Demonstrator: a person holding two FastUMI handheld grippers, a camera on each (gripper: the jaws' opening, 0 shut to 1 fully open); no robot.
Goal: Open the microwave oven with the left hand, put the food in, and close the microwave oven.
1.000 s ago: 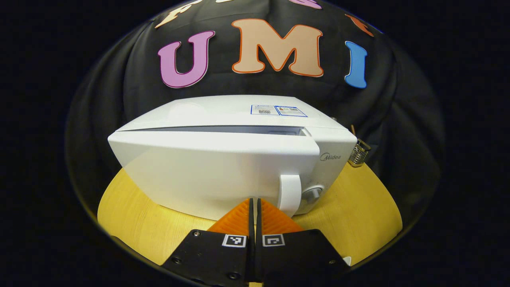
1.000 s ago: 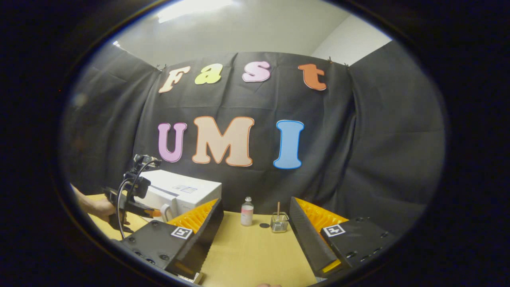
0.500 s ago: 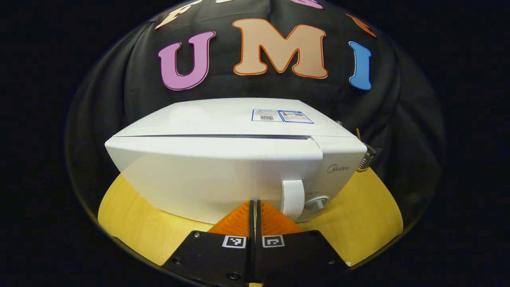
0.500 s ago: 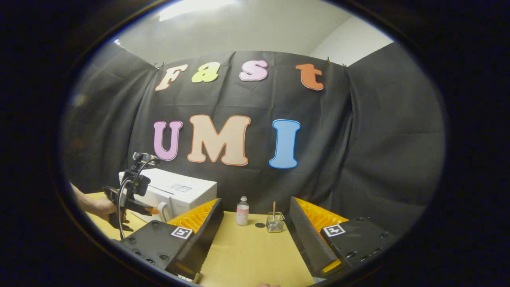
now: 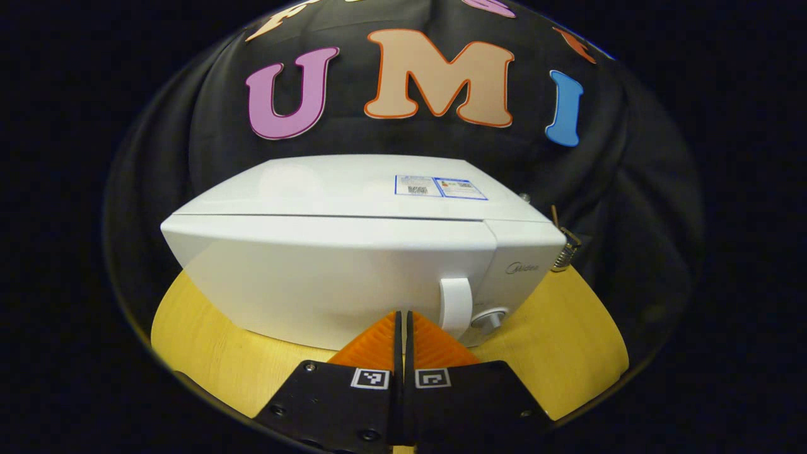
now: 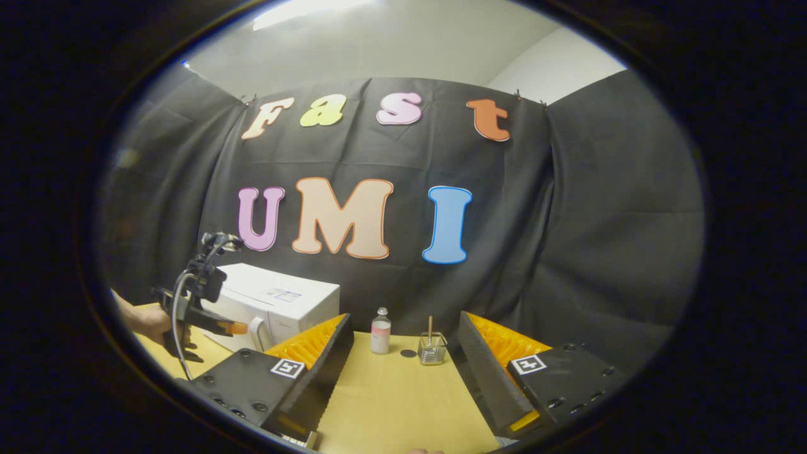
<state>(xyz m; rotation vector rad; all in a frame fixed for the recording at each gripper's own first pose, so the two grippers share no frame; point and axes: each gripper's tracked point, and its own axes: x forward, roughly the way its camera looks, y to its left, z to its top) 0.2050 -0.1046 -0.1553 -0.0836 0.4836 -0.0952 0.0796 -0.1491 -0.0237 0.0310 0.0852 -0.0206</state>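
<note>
The white microwave (image 5: 353,265) stands on the yellow wooden table (image 5: 567,353) straight ahead in the left gripper view, its door flush against the body. A white handle (image 5: 455,304) and a round knob (image 5: 488,319) sit on the front at the right. My left gripper (image 5: 401,315) is shut with nothing in it, its tips right at the lower door front, just left of the handle. In the right gripper view the microwave (image 6: 284,302) is far left, with the left gripper (image 6: 202,315) and a hand before it. My right gripper (image 6: 403,353) is open and holds nothing.
A small bottle (image 6: 380,331), a glass jar with a stick (image 6: 430,350) and a small dark disc (image 6: 408,354) stand on the table (image 6: 391,403) near the black cloth wall. The jar (image 5: 563,252) also peeks out behind the microwave's right corner.
The gap along the top of the microwave door has narrowed and vanished; the door swung shut against the body. The left gripper stayed shut at the door front. The right gripper barely moved.
</note>
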